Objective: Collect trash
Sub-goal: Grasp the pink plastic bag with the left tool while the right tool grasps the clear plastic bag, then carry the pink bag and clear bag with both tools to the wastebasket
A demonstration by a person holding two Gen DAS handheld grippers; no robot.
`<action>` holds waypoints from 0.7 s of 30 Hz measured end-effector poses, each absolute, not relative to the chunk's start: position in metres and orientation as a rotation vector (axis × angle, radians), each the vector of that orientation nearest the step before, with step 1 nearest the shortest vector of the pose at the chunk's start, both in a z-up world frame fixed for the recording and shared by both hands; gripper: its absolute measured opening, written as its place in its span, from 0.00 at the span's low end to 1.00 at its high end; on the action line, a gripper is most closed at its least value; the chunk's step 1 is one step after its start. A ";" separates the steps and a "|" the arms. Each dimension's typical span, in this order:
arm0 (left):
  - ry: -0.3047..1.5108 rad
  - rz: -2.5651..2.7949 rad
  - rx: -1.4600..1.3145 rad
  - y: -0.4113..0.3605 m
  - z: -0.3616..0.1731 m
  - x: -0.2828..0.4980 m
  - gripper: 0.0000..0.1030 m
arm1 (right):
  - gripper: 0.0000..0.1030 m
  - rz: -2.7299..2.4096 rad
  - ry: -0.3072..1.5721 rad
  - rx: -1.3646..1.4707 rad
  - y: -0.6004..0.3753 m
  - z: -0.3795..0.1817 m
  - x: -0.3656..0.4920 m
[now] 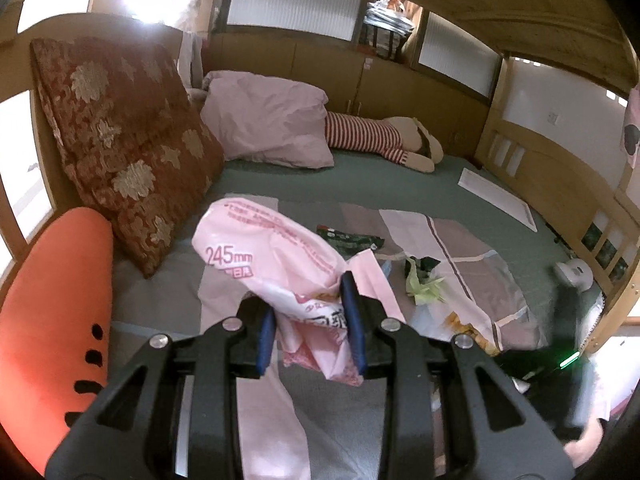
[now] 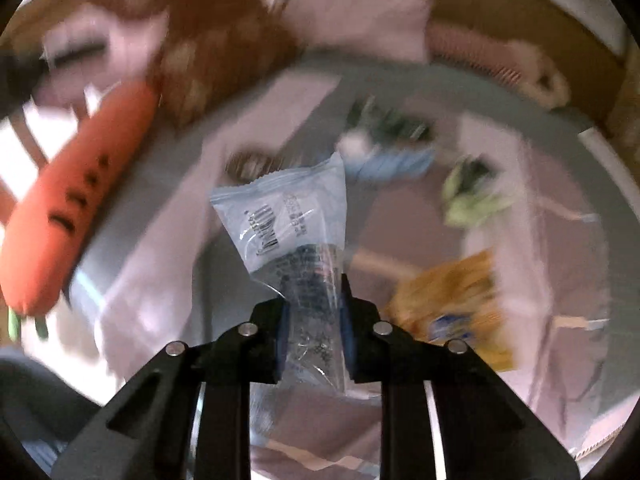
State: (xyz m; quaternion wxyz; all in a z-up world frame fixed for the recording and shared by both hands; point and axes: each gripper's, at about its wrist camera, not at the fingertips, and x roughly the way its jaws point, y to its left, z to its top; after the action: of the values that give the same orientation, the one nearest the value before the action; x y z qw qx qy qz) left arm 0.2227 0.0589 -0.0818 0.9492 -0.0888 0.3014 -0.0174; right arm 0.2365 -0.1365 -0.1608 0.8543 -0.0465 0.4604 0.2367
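My left gripper (image 1: 311, 320) is shut on a crumpled pink plastic wrapper (image 1: 264, 256) printed "245mm", held above the bed. My right gripper (image 2: 313, 320) is shut on a clear blue-tinted plastic packet (image 2: 288, 220) with black print, held above the bed; that view is blurred by motion. More trash lies on the bedspread: a dark green wrapper (image 1: 348, 236), a yellow-green crumpled paper (image 1: 426, 288) (image 2: 468, 204), an orange snack bag (image 2: 456, 308) (image 1: 464, 326) and a light blue wrapper (image 2: 392, 164).
A carrot-shaped orange cushion (image 1: 52, 312) (image 2: 72, 200) lies at the left. A red floral pillow (image 1: 124, 144) and a pink pillow (image 1: 268, 120) lean at the bed head. A striped plush toy (image 1: 380, 140) lies behind. A wooden bed rail (image 1: 560, 184) runs along the right.
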 end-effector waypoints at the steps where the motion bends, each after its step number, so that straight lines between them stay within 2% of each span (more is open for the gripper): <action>1: 0.620 -0.037 -0.178 0.057 -0.084 0.224 0.30 | 0.20 0.482 0.945 -0.064 -0.143 -0.153 0.237; 7: 0.632 -0.081 -0.117 0.033 -0.088 0.222 0.30 | 0.20 0.365 0.809 0.106 -0.186 -0.124 0.222; 21: 0.669 -0.116 -0.056 0.005 -0.102 0.222 0.30 | 0.20 0.369 0.859 0.147 -0.194 -0.134 0.228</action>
State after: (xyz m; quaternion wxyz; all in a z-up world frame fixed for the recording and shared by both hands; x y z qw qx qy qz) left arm 0.2219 0.0055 -0.1019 0.9425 -0.0274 0.3283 -0.0568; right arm 0.2282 -0.1935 -0.1343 0.8902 0.0710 0.4135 0.1777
